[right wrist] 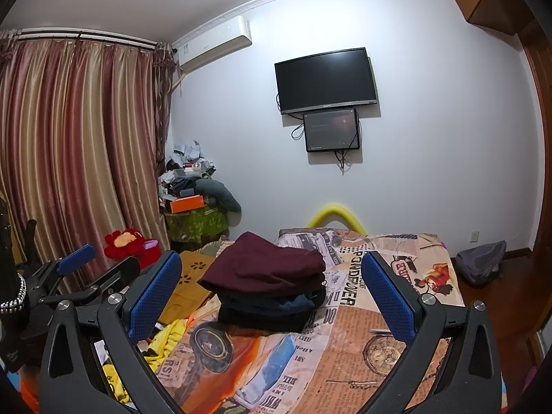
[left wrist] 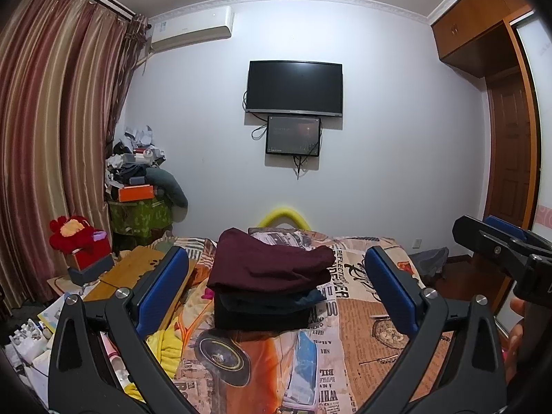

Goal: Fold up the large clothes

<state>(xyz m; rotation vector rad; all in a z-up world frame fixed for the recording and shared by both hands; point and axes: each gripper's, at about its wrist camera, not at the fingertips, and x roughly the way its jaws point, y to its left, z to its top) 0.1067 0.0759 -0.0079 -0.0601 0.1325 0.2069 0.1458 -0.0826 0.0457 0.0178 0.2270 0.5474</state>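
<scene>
Nearest in each wrist view is that view's own claw. The left claw [left wrist: 276,289] stands wide open with nothing between its blue pads [left wrist: 162,289], and the right claw [right wrist: 272,296] is spread just as wide and is equally empty. Both hang above the near end of the bed [left wrist: 362,338], clear of any fabric, side by side and aimed the same way; the right one's tip shows at the right edge of the left view.

At the near left, off the edge of the printed bedspread [right wrist: 345,352], a crumpled yellow garment [right wrist: 165,339] lies unfolded. It may be the next piece to do, though whether it counts as part of the job cannot be told.

Further on, in the middle of the bed, sits a stack of folded clothes [left wrist: 269,283]: a maroon piece [right wrist: 265,265] on top, a dark blue one under it, and a black one at the bottom. Its edges look squared, so I judge the folding of these pieces finished and this moment a pause between garments. The stack lies straight ahead of both claws, framed between their pads but well apart from them and untouched.

Beyond it, the far part of the bed carries no spread-out garment.
</scene>
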